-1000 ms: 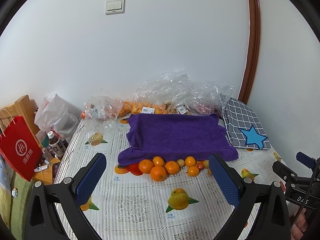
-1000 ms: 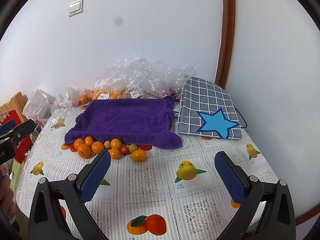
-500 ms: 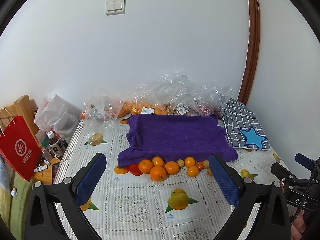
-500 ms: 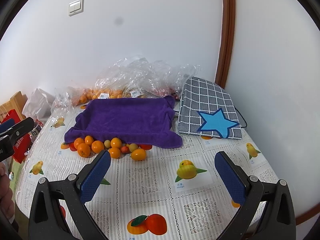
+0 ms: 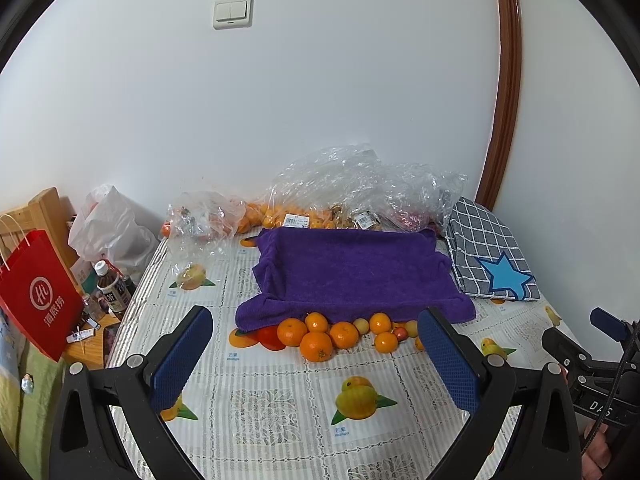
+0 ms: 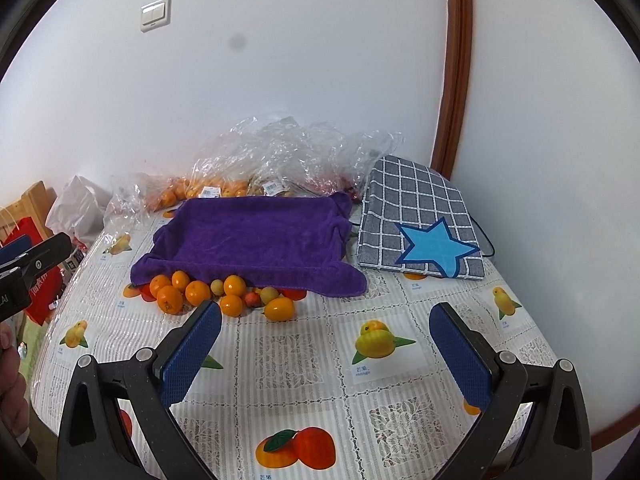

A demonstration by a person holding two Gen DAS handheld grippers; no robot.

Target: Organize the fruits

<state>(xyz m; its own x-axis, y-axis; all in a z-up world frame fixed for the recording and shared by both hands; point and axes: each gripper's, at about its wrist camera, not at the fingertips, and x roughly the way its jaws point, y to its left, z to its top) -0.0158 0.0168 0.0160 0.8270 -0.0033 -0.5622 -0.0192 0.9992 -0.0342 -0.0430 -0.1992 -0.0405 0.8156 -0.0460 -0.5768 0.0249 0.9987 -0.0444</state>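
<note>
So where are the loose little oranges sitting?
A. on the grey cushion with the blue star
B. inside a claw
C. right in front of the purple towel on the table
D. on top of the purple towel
C: the loose oranges lie bunched on the tablecloth along the near edge of the purple towel, whose top is bare.

Loose fruit at the front edge of the purple towel (image 6: 256,236) (one towel): six oranges (image 6: 170,300), two small pale yellow fruits (image 6: 269,293), one small reddish fruit (image 6: 252,299), one yellow-orange oval fruit (image 6: 279,309). One checked cushion (image 6: 416,200) bearing one blue star (image 6: 434,248), one red paper bag (image 5: 38,296), one white plastic bag (image 5: 112,228), one wall switch (image 5: 233,12) with two rockers. Clear plastic bags (image 5: 360,184) at the back: several, crumpled together (exact number cannot be told).
</note>
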